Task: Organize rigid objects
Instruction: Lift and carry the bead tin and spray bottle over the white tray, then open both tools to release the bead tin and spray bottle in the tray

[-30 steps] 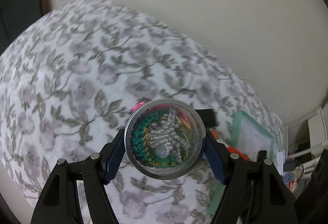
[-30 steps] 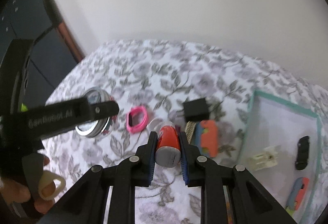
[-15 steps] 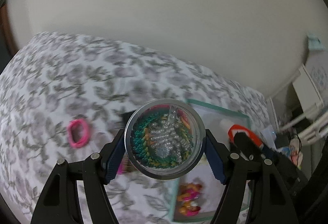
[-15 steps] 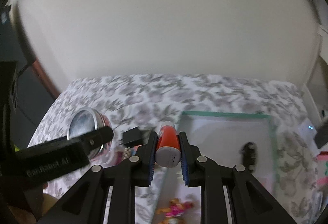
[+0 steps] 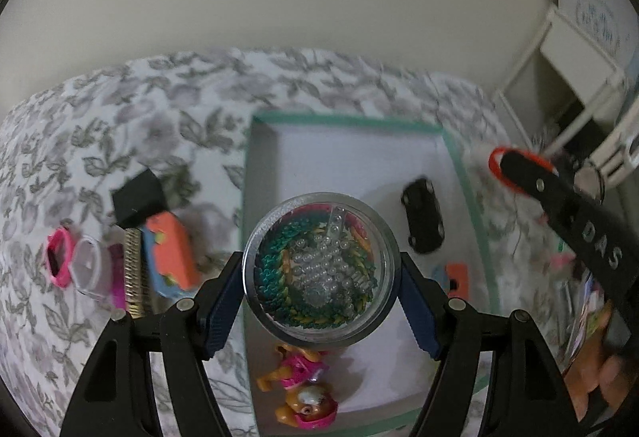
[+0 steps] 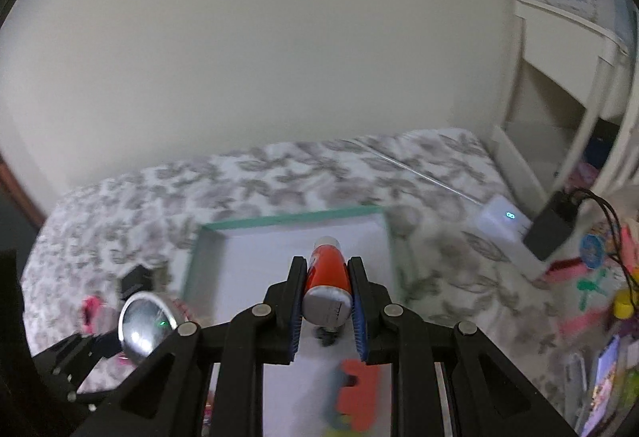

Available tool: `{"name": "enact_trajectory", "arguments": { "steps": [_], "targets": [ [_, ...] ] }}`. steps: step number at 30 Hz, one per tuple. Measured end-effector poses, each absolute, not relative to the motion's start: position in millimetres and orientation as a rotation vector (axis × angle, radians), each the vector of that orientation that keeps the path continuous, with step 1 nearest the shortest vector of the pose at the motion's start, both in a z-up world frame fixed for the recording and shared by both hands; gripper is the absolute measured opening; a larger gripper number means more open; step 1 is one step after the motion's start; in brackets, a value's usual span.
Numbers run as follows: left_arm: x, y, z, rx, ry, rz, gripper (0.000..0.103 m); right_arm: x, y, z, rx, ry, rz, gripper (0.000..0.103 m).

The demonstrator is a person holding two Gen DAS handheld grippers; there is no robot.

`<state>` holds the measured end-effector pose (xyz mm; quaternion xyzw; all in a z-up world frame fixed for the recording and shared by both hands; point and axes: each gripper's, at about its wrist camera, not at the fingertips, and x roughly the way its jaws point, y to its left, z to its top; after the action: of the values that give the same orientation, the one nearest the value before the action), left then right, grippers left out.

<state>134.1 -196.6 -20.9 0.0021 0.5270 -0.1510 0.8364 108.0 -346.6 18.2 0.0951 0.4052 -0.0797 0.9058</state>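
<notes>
My left gripper (image 5: 321, 273) is shut on a round clear jar of beads (image 5: 319, 273) and holds it above the near part of a white tray with a green rim (image 5: 347, 119). My right gripper (image 6: 327, 285) is shut on a red tube with a white cap (image 6: 327, 269), held above the same tray (image 6: 295, 217). In the tray lie a black toy car (image 5: 423, 221), an orange and blue toy (image 5: 455, 277) and a pink and orange figure (image 5: 303, 389). The jar's metal base (image 6: 145, 325) shows in the right wrist view.
On the flowered cloth left of the tray lie a black cube (image 5: 137, 197), an orange and blue toy block (image 5: 169, 253), a gold ridged bar (image 5: 133, 273), a clear ring (image 5: 88, 261) and a pink ring (image 5: 60, 257). White shelving (image 6: 567, 85) and a black box with cables (image 6: 553, 229) stand at the right.
Both grippers have swung to the right with their objects, from over the loose items on the cloth to over the tray. The tray now lies under both.
</notes>
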Motion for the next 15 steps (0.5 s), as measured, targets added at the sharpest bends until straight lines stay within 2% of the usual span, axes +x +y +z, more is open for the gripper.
{"name": "enact_trajectory", "arguments": {
  "steps": [8, 15],
  "targets": [
    [122.2, -222.4, -44.6, 0.117, 1.148, -0.337, 0.074, 117.7, -345.4, -19.1, 0.098, 0.899, -0.248, 0.022],
    [115.3, -239.1, -54.0, 0.190, 1.161, -0.358, 0.074, 116.4, -360.4, -43.7, 0.155, 0.953, -0.282, 0.022]
  ]
}}
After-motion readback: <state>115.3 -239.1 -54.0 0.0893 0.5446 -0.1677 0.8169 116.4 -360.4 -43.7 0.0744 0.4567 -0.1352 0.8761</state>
